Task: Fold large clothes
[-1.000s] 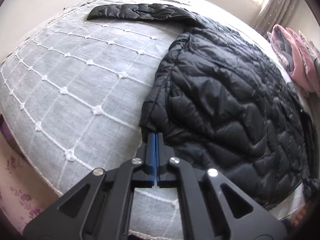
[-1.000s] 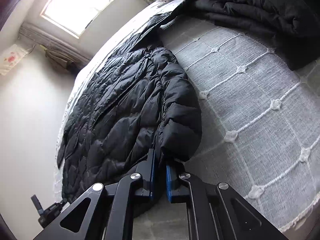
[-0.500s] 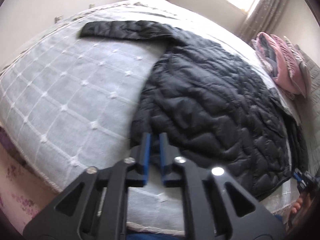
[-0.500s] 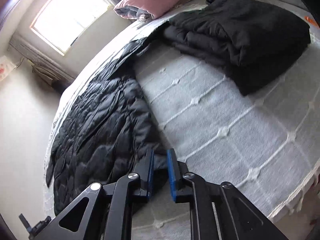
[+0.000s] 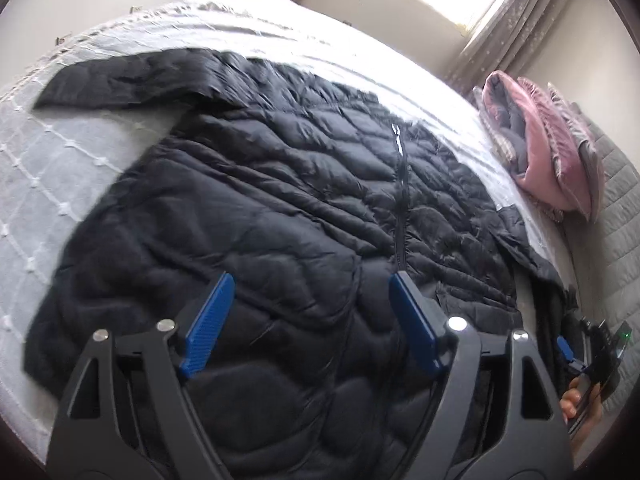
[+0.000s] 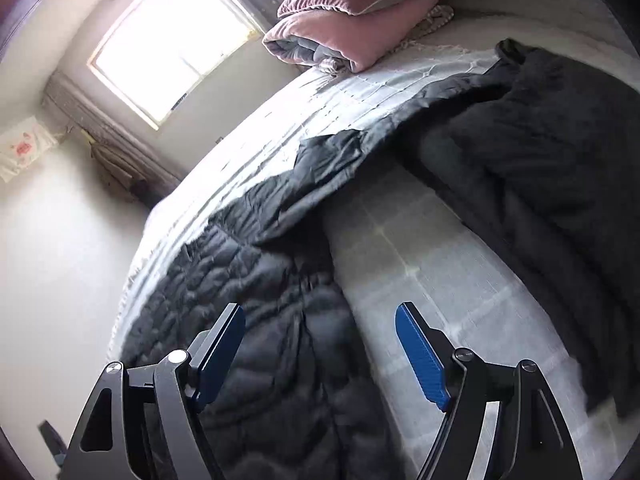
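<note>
Left wrist view: jacket (image 5: 280, 208) lies flat beneath both just-opened, empty tongs (image 5: 310, 320) (image 6: 320, 350).

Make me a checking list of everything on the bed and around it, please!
Surface: grey bedspread with white grid stitching, partly covered.
Job's things: black quilted puffer jacket lying flat, zipped, one sleeve stretched out sideways.
Clutter: folded pink and grey blanket at the head; dark heap of black fabric beside the jacket.
Grippers: left tool and right tool have just been opening; both open, nothing between the blue pads.
Cables: nothing seen.
Surroundings: bright window, grey curtains, pale walls.
</note>
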